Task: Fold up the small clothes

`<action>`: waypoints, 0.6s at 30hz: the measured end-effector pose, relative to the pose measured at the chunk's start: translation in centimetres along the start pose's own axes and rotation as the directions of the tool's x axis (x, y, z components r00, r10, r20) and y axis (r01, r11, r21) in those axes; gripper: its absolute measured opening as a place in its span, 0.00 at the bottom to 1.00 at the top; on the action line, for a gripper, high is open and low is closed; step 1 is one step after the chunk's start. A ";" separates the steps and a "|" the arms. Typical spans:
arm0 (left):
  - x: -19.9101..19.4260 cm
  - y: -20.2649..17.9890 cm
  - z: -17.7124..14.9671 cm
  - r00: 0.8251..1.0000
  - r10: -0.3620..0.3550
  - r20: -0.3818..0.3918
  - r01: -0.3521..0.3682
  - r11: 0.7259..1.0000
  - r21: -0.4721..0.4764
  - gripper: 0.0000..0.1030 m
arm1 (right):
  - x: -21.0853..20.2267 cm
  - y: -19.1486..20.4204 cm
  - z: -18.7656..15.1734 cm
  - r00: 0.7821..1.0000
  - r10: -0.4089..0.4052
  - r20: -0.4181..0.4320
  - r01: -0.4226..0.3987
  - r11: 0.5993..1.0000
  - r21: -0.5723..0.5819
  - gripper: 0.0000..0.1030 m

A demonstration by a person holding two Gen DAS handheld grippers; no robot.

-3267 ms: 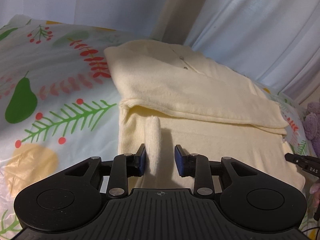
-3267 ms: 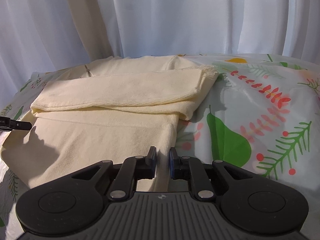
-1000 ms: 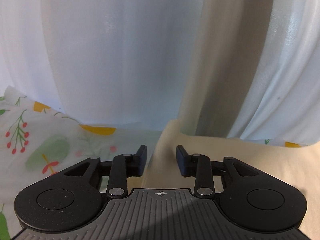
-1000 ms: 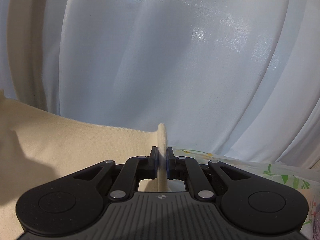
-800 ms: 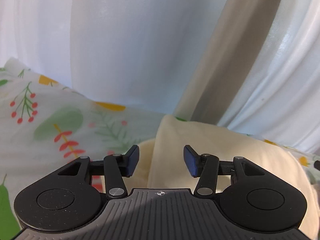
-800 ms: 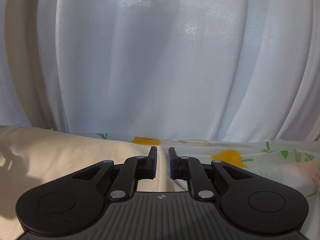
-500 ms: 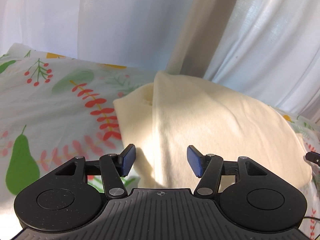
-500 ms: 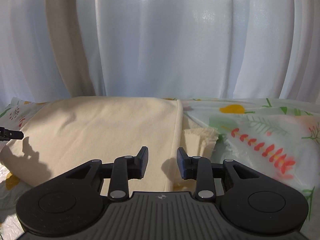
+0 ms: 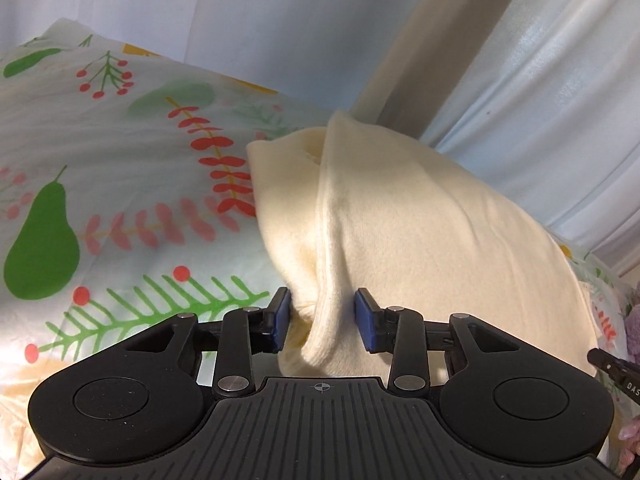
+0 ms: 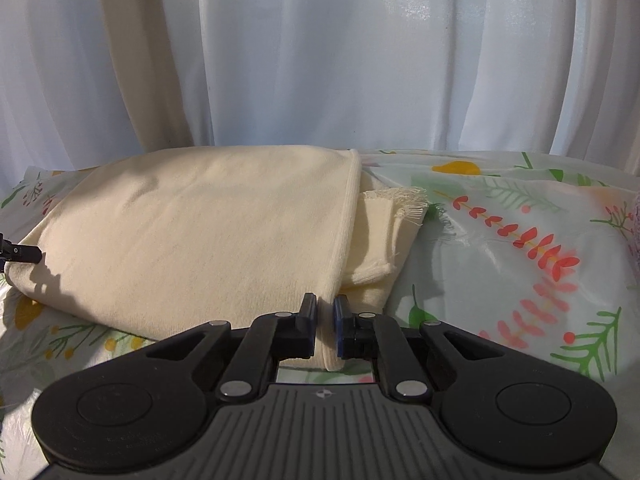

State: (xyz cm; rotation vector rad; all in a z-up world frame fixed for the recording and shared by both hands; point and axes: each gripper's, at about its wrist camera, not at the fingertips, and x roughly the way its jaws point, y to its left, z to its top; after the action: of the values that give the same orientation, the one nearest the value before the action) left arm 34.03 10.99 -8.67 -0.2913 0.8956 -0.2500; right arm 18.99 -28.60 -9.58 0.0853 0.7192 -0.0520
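Observation:
A cream knit garment (image 9: 420,240) lies folded on a cloth printed with pears and leaves (image 9: 120,200). My left gripper (image 9: 322,316) is at the garment's near left corner; its jaws are closing, and a thick fold of cloth fills the gap and touches both blue pads. In the right wrist view the same garment (image 10: 200,232) spreads to the left, with a frayed lower layer (image 10: 404,204) sticking out at its right side. My right gripper (image 10: 326,320) is shut on the near right corner's edge.
White and beige curtains (image 10: 320,60) hang close behind the surface. The printed cloth (image 10: 500,260) runs on to the right of the garment. A purple knitted thing (image 9: 632,328) sits at the far right edge, and a person's fingertips (image 9: 628,436) show below it.
Both grippers let go of the garment at the far edge, opened, drew back toward the near side, and have closed on the folded garment's near corners.

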 end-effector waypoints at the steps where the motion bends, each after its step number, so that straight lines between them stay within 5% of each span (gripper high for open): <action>1: 0.0 0.1 0.0 1.000 -0.001 -0.001 0.001 1.000 -0.006 0.33 | 0.0 0.1 0.0 1.000 -0.006 0.002 0.006 1.000 -0.006 0.07; 18: -1.0 -0.2 0.2 1.000 0.017 -0.019 -0.017 1.000 -0.009 0.27 | 0.2 -0.1 0.0 0.999 -0.033 -0.004 0.033 0.999 -0.015 0.06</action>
State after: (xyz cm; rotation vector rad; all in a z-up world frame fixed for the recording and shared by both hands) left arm 33.55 11.16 -7.77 -0.2903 0.9172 -0.2336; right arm 19.11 -28.75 -9.75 0.0597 0.7251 -0.0781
